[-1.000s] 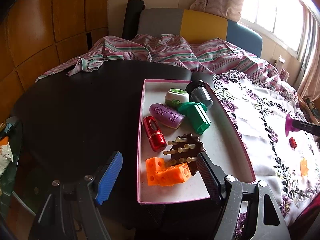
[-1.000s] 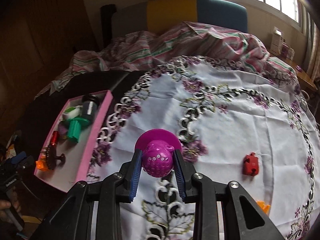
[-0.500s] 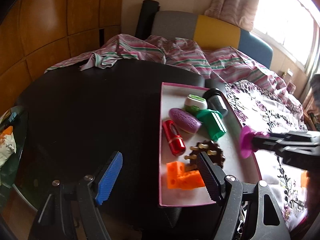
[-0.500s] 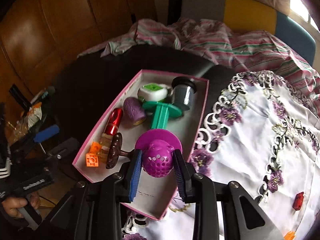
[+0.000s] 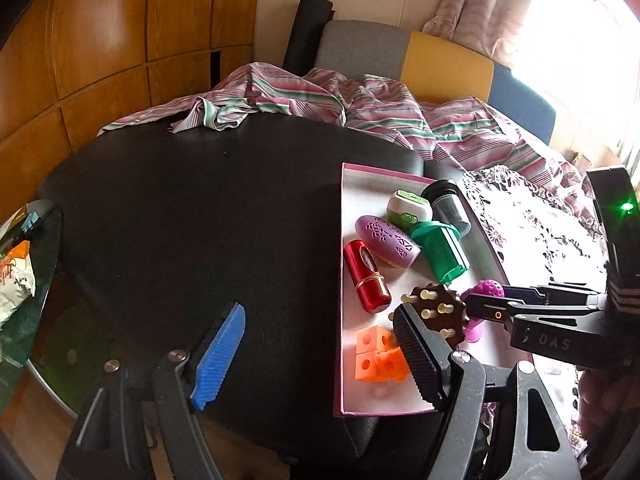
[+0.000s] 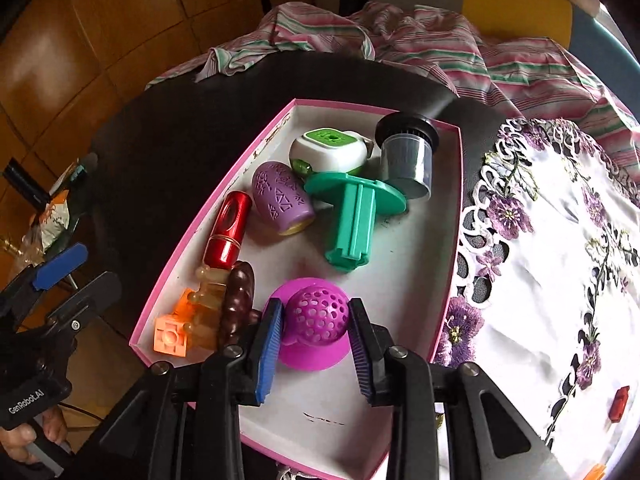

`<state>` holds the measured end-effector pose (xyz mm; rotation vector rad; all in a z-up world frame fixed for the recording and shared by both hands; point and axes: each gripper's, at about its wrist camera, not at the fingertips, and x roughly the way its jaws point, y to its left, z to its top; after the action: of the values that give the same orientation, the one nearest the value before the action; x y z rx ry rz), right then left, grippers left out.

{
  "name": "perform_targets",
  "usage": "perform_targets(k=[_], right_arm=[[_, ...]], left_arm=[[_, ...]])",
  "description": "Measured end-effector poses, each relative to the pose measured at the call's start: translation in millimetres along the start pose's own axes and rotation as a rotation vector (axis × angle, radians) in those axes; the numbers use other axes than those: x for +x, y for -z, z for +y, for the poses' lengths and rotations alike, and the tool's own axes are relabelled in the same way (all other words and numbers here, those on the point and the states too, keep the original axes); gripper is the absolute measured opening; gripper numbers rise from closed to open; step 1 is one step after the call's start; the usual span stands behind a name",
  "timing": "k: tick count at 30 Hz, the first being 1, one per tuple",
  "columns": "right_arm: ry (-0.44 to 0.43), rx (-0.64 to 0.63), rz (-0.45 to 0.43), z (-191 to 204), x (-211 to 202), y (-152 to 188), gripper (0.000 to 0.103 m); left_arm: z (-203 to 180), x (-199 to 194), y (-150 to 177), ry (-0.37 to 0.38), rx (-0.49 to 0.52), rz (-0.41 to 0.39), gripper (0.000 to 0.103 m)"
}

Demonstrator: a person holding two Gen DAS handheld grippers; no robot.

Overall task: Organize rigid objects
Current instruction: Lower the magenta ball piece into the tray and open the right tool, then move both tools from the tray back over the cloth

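Left gripper [image 5: 320, 354] is hanging with its jaws spread wide, blue pad [image 5: 219, 362] left, dark pad right, nothing between them. Right gripper [image 6: 316, 350] is reaching in from the right, its two pads pressing on either side of a ball [image 6: 318, 316]. Fingers [image 6: 24, 438] are wrapping the left handle.

Wood-panelled walls [image 5: 100, 40] stood behind a dark round table [image 5: 192, 216]. A striped cloth [image 5: 360, 112] lay crumpled before a grey, yellow and blue headboard [image 5: 444, 64]. Daylight flooded a curtained window [image 5: 580, 32].
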<state>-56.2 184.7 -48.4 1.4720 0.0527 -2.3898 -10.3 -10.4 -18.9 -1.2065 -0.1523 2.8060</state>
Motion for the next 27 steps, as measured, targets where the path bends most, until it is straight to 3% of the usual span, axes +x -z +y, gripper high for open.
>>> perform_targets(k=[17,27], right_arm=[[0.025,0.075,-0.098,-11,-34,15,0.035],[0.076,0.13,-0.144,-42,-68,33,0.037]], left_arm=[[-7,-11,0,-0.002,0.026,-0.023,0.077],[-20,-20,-4,0.011,0.064,-0.039,0.077]])
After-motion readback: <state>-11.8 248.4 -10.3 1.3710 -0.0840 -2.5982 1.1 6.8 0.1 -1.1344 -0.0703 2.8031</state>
